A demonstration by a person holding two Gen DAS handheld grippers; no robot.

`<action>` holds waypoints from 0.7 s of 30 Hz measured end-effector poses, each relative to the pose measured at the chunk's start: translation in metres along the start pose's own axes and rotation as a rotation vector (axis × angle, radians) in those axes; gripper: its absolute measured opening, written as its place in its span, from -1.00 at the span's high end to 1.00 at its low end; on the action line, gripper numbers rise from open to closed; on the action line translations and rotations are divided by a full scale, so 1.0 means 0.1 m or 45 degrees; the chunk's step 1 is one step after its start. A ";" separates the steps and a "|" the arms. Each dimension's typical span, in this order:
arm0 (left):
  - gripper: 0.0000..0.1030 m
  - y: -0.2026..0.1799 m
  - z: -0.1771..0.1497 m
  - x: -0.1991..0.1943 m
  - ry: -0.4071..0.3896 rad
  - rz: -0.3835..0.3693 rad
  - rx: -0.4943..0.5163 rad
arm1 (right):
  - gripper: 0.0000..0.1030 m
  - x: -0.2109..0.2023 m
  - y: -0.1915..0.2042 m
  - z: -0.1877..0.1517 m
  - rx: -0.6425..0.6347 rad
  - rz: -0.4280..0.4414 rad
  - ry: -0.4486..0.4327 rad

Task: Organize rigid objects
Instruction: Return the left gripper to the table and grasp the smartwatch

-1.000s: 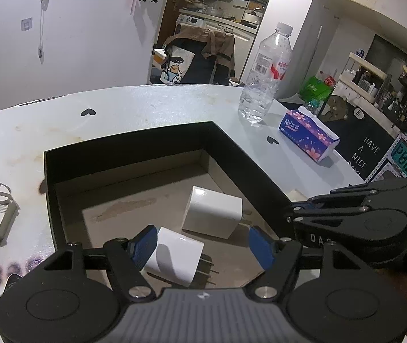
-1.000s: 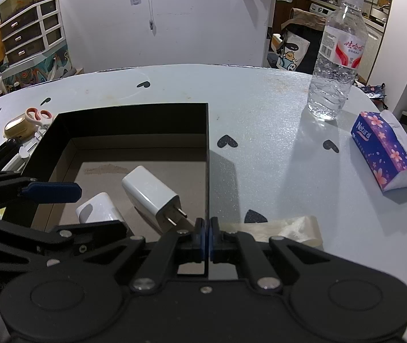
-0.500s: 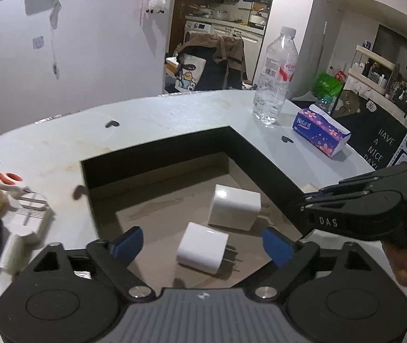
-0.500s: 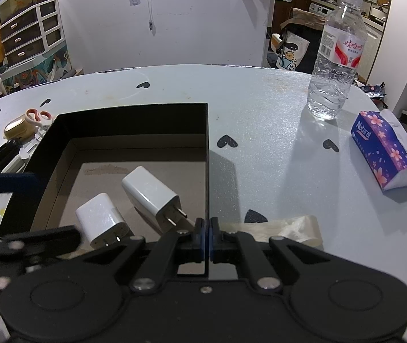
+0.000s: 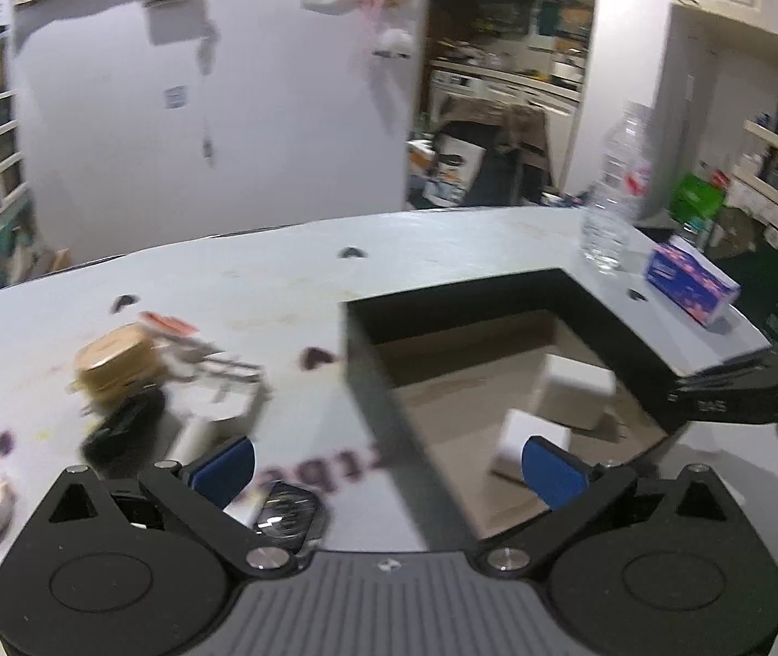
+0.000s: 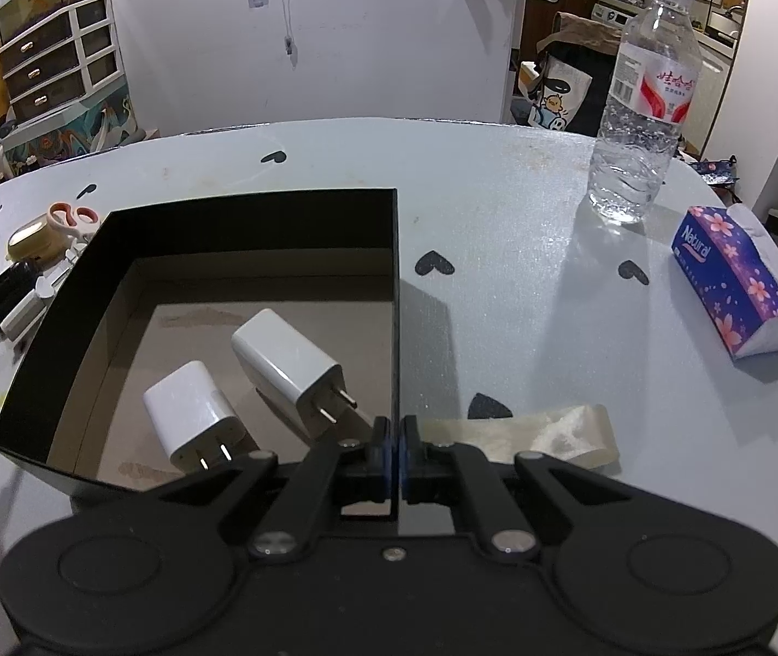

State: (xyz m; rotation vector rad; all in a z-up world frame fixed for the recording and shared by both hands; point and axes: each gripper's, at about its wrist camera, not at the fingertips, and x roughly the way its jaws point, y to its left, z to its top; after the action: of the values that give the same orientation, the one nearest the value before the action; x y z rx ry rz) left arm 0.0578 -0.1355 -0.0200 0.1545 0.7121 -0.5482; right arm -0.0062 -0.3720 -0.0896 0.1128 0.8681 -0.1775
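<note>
White chargers, both of them, already sit in the black box [image 6: 258, 218]: smaller charger [image 6: 192, 410] nearer, bigger charger [image 6: 285, 366] just beyond. Right gripper [image 6: 394, 440] is clamped shut on the box's near wall. Left gripper [image 5: 389, 462] has just been opening its jaws, nothing between them. My guess is the next pick is the pile of loose bits [image 5: 132, 399] on the bench [image 6: 525, 251], ahead-left of the left jaws, so that hand's nearer.

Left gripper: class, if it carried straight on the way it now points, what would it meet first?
Probably the black box's near wall, which runs up between the open left gripper; depth is blurred, so the table beside it is possible.
</note>
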 end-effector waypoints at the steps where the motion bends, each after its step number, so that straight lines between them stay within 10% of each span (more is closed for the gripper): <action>1: -0.99 0.06 -0.01 -0.03 -0.005 0.021 -0.012 | 0.93 0.00 0.00 0.00 0.003 0.001 -0.001; 16: -0.99 0.84 -0.32 -0.23 -0.029 0.244 -0.200 | 0.94 -0.01 0.00 -0.02 0.010 0.003 -0.018; 21: -0.64 0.85 -0.39 -0.18 0.007 0.205 -0.182 | 0.94 -0.01 -0.01 -0.02 0.018 0.005 -0.018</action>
State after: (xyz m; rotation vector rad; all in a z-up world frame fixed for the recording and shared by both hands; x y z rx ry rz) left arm 0.0689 -0.0429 -0.0419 0.0791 0.7342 -0.3421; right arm -0.0087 -0.3720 -0.0900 0.1263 0.8526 -0.1803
